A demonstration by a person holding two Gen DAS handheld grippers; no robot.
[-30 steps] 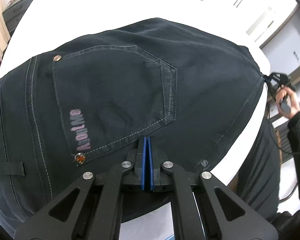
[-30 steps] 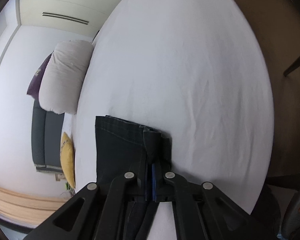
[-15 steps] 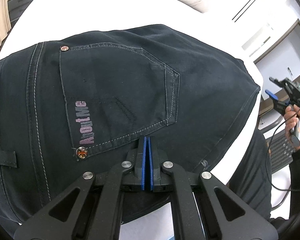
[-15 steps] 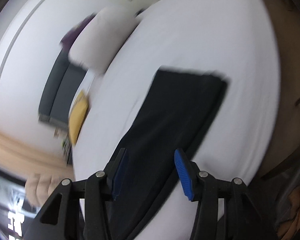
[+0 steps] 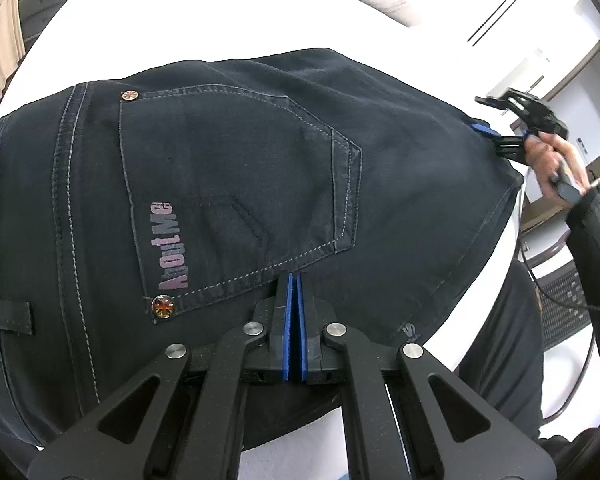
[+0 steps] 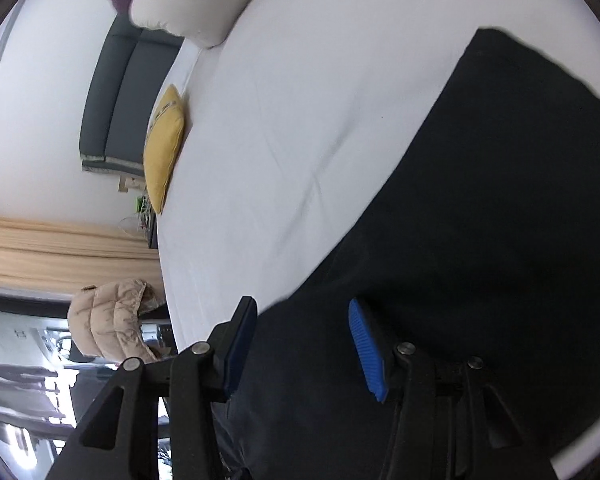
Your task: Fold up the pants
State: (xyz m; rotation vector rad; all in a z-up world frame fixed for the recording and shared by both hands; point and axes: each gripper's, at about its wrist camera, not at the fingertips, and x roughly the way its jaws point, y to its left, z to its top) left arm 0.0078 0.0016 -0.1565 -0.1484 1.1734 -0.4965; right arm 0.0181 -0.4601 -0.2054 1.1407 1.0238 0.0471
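We see the bed (image 6: 300, 92), white and broad, with the pants (image 5: 236, 184) lying dark and folded flat on its near edge, back pocket (image 5: 240, 196) up, pale stitching and an "AboutMe" label (image 5: 172, 248) at its hem. Our left gripper (image 5: 294, 280) tilts steeply down, jaws clenched, tips at the cloth below the pocket; whether fabric is pinched we cannot tell. Our right gripper (image 6: 300, 344), held in our right hand (image 5: 548, 152), hangs over the pants' far end, jaws released with nothing clamped.
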